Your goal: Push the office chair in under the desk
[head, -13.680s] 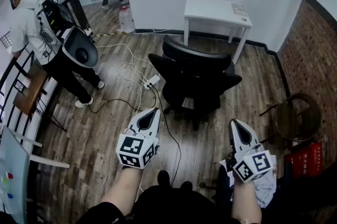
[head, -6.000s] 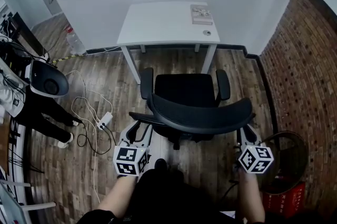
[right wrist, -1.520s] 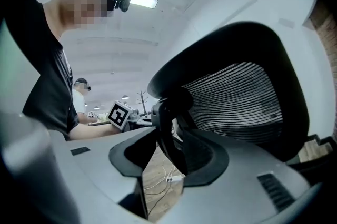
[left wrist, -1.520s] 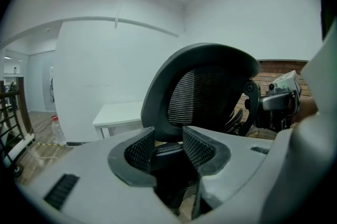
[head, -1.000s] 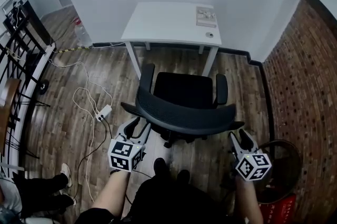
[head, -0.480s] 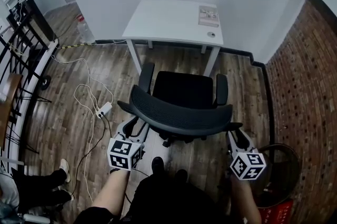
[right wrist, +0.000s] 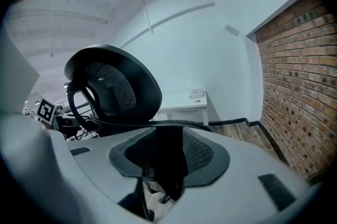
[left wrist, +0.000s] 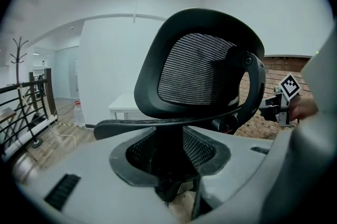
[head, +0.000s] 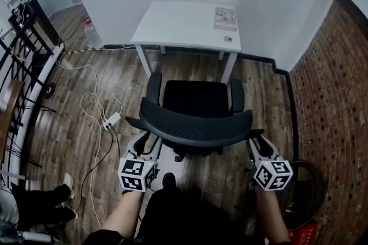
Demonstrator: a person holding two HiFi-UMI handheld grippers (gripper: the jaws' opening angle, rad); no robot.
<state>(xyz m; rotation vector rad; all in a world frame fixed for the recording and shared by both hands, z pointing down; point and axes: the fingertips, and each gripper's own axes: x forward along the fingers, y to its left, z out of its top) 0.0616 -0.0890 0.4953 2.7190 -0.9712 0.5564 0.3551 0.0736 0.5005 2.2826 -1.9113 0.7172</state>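
change: office chair (head: 195, 101) sits a bit higher in the head view than half a second ago; its armrests are now level with the desk's front legs, and both tongs have come forward with it
meaning: judging from that, the push is under way and the seat is only starting to enter; the backrest (head: 195, 126) is well short of the desk
chair location: frame centre, square to the desk (head: 184, 22) at upper centre, seat facing the desk
left gripper (head: 141, 143): clamped on the left tip of the backrest; its own view shows the black rim (left wrist: 174, 123) running into the closed jaws
right gripper (head: 255, 143): closed on the right tip the same way, with the rim (right wrist: 168, 125) between the jaws
edges: left armrest (head: 153, 85) is just beside the left desk leg (head: 142, 67); right armrest (head: 236, 94) is just beside the right leg (head: 227, 69); the fit looks tight, so a skewed push could clip a leg
open room: bare floor under the desk up to the white wall behind it
side hazards: power strip (head: 112, 121) and its cables lie left of the chair, apart from its base; the brick wall at the right is well apart
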